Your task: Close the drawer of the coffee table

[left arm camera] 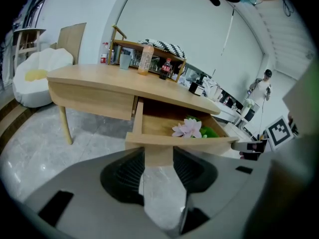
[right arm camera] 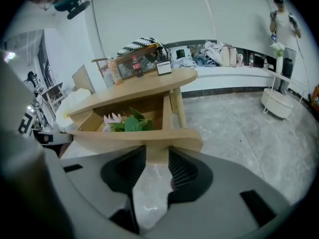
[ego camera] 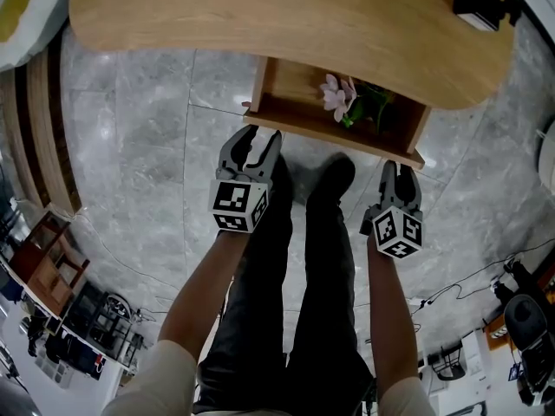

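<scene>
Closing has not begun: the drawer [ego camera: 323, 130] of the coffee table [ego camera: 260, 16] stands pulled well out toward me, with its front panel just beyond my tips. My left gripper [ego camera: 260, 137] sits by the panel's left end and my right gripper [ego camera: 400, 170] by its right end. Both have jaws spread and nothing pinched. Next, I judge, both should press on the panel and push evenly so it slides in without skewing. I count one drawer, one pink flower sprig [ego camera: 336, 96] inside, and two grippers.
</scene>
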The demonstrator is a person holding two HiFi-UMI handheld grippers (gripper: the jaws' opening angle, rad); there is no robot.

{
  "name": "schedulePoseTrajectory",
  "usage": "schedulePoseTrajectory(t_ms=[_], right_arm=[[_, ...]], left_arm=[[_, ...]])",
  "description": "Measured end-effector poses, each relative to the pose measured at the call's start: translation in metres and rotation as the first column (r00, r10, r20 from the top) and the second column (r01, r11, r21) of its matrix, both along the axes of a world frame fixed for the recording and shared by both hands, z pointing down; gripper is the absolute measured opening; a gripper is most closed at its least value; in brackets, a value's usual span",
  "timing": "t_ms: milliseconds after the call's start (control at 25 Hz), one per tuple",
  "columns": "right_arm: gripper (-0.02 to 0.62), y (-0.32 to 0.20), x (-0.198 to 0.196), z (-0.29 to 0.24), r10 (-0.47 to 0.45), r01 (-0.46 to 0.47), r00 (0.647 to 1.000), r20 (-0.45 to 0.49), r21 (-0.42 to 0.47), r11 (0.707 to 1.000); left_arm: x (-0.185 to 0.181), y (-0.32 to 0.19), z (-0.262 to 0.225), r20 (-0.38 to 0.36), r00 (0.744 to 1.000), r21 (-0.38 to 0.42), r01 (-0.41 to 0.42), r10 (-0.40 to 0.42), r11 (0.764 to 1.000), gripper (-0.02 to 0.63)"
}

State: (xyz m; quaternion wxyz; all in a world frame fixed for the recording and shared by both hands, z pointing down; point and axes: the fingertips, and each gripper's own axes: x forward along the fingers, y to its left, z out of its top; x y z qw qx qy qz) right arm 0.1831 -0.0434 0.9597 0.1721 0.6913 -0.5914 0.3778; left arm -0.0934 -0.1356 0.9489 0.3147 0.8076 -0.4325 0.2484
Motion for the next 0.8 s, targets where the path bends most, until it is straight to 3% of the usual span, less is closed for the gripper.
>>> schedulePoseTrajectory(t_ms=[800], right_arm=[[0.158, -0.060, 0.019, -0.002, -0.052, 0.056, 0.997, -0.062, 0.064, 0.996]], left_arm=[[0.020, -0.060, -0.003, 0.005, 1.000, 0.065, 0.004, -0.005, 0.998, 0.192]])
